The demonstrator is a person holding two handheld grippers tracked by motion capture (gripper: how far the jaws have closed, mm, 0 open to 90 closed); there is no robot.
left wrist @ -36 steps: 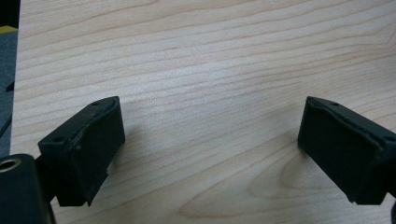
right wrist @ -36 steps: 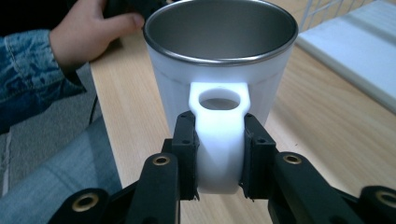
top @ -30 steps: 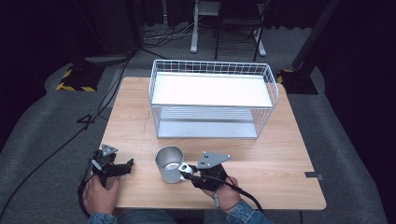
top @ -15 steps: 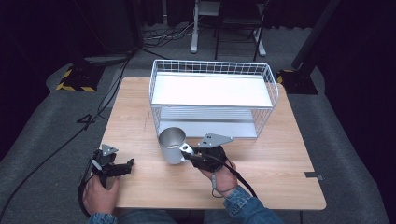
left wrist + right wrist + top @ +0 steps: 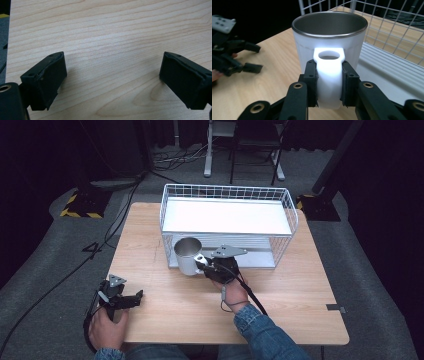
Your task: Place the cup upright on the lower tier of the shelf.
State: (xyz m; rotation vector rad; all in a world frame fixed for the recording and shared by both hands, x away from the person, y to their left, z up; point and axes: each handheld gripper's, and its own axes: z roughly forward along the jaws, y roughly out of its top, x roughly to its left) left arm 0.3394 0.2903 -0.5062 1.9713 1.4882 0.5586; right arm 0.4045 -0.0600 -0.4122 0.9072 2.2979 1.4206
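Two grippers over a wooden counter (image 5: 280,305). Right gripper (image 5: 201,265) near counter middle, fingers (image 5: 311,82) clamped on the white handle (image 5: 329,75) of a metal-lined white mug (image 5: 188,255), one pad pressed on each side of the handle loop. Mug upright, mouth open upward, body directly beyond the fingertips, handle turned back toward the hand. Mug at the front left corner of a white wire basket (image 5: 292,217), just before its lower shelf; whether touching the wire or resting on the counter, cannot tell. Basket upright across far half of counter, white panel on its upper level. Left gripper (image 5: 132,298) well apart from mug, low at near left corner of counter, held in a hand (image 5: 107,327). Left fingers (image 5: 46,78) spread wide, nothing between them, bare wood grain in the gap. Same left gripper visible far off at left in right gripper view, fingers parted.
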